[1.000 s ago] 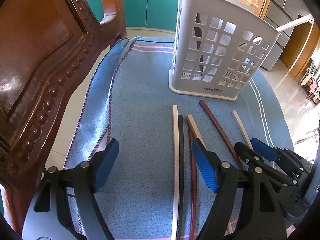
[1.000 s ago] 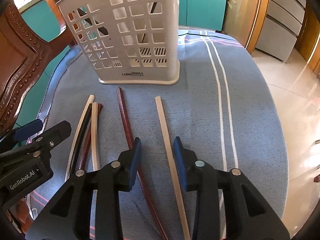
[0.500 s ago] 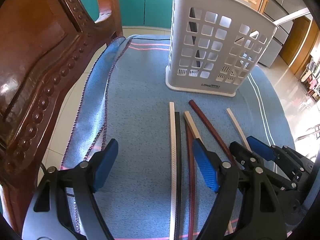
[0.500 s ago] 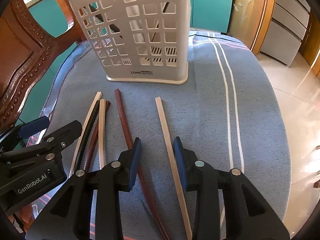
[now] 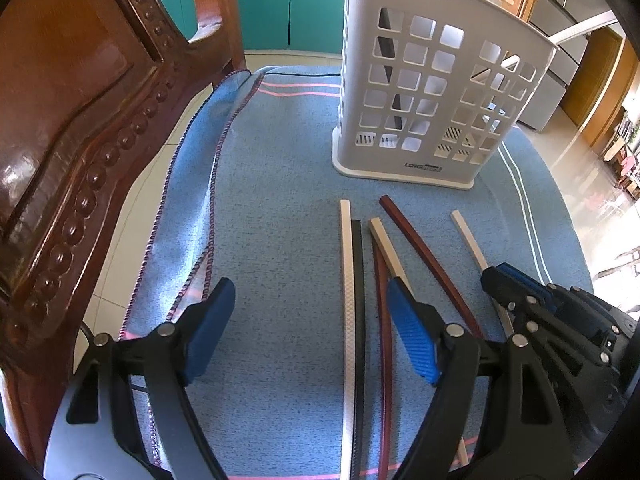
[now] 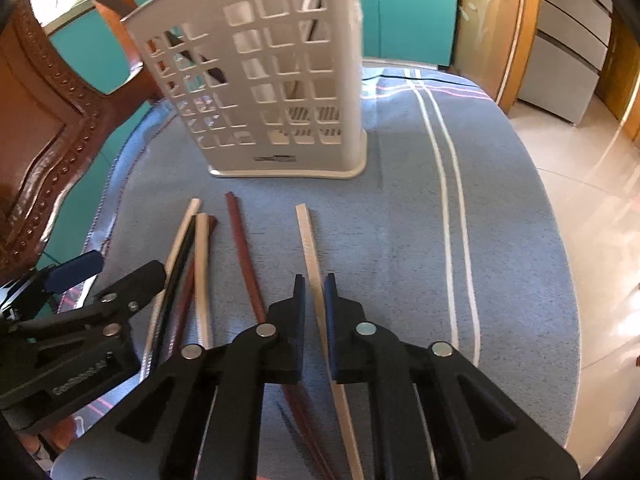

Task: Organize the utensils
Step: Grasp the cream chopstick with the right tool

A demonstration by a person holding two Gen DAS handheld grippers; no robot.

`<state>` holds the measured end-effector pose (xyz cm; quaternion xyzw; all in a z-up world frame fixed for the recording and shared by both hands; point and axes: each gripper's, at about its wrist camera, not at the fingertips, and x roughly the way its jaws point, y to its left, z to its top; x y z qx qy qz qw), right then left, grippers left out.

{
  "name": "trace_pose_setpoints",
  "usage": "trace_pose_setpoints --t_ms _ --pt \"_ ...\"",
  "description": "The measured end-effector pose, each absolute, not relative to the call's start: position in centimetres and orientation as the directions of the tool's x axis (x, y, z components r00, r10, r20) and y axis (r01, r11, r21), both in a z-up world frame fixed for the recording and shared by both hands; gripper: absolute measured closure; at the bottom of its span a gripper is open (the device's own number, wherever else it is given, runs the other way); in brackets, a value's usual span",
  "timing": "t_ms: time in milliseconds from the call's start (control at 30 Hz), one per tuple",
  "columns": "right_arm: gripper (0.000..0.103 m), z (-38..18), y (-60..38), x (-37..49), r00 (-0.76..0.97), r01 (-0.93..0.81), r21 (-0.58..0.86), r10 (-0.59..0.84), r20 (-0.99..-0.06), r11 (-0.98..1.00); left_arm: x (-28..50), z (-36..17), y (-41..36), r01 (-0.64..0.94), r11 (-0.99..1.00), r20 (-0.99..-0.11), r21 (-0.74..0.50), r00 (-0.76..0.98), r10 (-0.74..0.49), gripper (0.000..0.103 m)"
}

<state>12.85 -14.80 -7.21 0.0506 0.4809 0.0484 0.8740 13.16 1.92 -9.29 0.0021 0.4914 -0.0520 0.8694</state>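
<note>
Several chopsticks lie side by side on a blue cloth (image 5: 276,184) in front of a white slotted utensil basket (image 5: 420,92) (image 6: 280,80). My right gripper (image 6: 315,286) straddles the cream chopstick (image 6: 309,240) lying apart on the right; its jaws are closing, with a thin gap still showing beside the stick. My left gripper (image 5: 308,300) hovers wide open over the cloth, with the white chopstick (image 5: 346,280) and black chopstick (image 5: 357,280) running under its span. A cream stick (image 5: 384,240) and two dark red ones (image 5: 424,248) lie between the grippers. Dark and pale sticks stand inside the basket.
A carved wooden chair back (image 5: 80,120) rises close on the left, beside the cloth's folded hem (image 5: 208,184). The right gripper (image 5: 516,284) sits near my left one. Tiled floor (image 6: 580,184) drops away on the right; teal cabinets stand behind the basket.
The right gripper's jaws have narrowed from a wide gap to nearly touching the cream chopstick. The basket looks slightly closer in both views. The left gripper stays open.
</note>
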Motion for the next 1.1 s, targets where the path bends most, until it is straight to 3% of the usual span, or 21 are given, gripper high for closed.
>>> trace_pose_setpoints --t_ms 67,267,400,900,1033,1100 --pt "0.073 -7.3 -14.4 12.7 0.530 -0.061 0.128 0.141 -0.836 0.990 13.2 -9.4 1.9 0.088 0.995 -0.857 -0.038 0.509 -0.078 0.023" --pt "0.073 -7.8 -13.5 13.1 0.516 -0.064 0.086 0.107 -0.850 0.994 13.4 -9.7 2.3 0.080 0.996 -0.863 -0.026 0.502 -0.063 0.023" --pt "0.094 -7.8 -14.5 13.4 0.510 -0.021 0.092 0.090 -0.855 0.996 13.6 -10.0 2.5 0.071 0.997 -0.865 -0.020 0.500 -0.053 0.023" --pt "0.095 -7.3 -17.5 13.6 0.492 0.078 0.160 0.101 -0.865 0.984 15.0 -11.3 3.0 0.071 0.997 -0.867 -0.005 0.498 -0.040 0.022" --pt "0.095 -7.4 -17.6 13.6 0.479 0.074 0.158 0.104 -0.871 0.985 15.5 -11.4 3.3 0.067 0.998 -0.862 -0.007 0.505 -0.040 0.035" --pt "0.095 -7.4 -17.6 13.5 0.481 0.073 0.157 0.103 -0.871 0.985 15.4 -11.4 3.6 0.068 0.998 -0.861 -0.003 0.507 -0.037 0.035"
